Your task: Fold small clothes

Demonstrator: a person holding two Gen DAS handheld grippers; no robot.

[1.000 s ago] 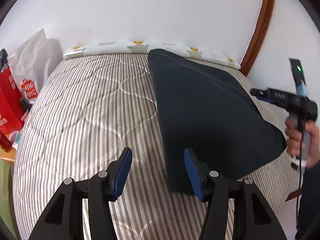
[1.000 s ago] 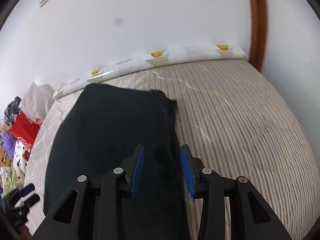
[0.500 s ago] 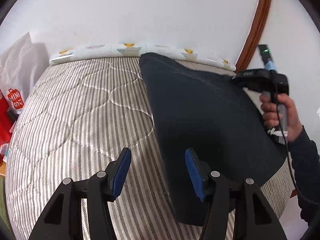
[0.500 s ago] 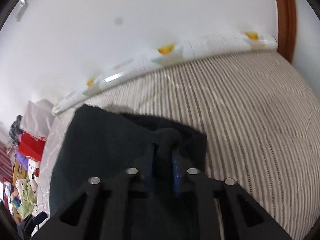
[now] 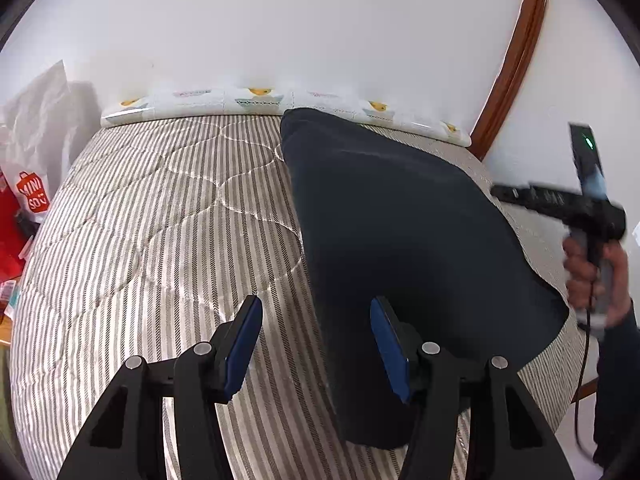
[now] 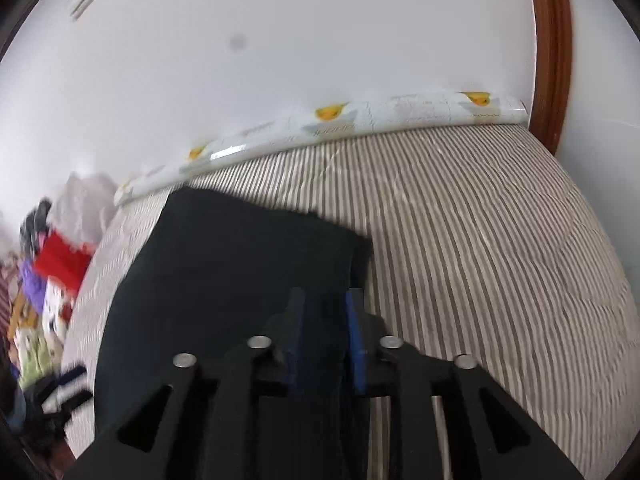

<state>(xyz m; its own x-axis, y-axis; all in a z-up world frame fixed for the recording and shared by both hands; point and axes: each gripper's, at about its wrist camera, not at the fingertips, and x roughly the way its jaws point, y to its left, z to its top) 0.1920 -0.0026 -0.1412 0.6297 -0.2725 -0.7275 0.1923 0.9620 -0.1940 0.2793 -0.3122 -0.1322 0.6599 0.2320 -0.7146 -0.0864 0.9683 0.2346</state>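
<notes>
A dark navy garment (image 5: 400, 240) lies folded flat on the striped bed (image 5: 160, 240), at right of centre. My left gripper (image 5: 316, 344) is open and empty, just above the garment's near left corner; its right finger is over the cloth. My right gripper (image 6: 326, 336) hovers at the garment's (image 6: 240, 272) right edge with its jaws partly apart; dark cloth shows between the pads, but the view is blurred and I cannot tell whether it grips. The right gripper also shows in the left wrist view (image 5: 560, 200), at the garment's right side.
A white wall and a patterned bolster (image 5: 280, 100) bound the bed's far edge. A wooden door frame (image 5: 516, 48) stands at the right. A white and red bag (image 5: 32, 184) and a heap of colourful clothes (image 6: 36, 320) sit beside the bed's left side.
My right gripper pinched the garment's right edge half a second ago; its jaws now stand wider and it has pulled back. The left gripper stayed open and barely moved.
</notes>
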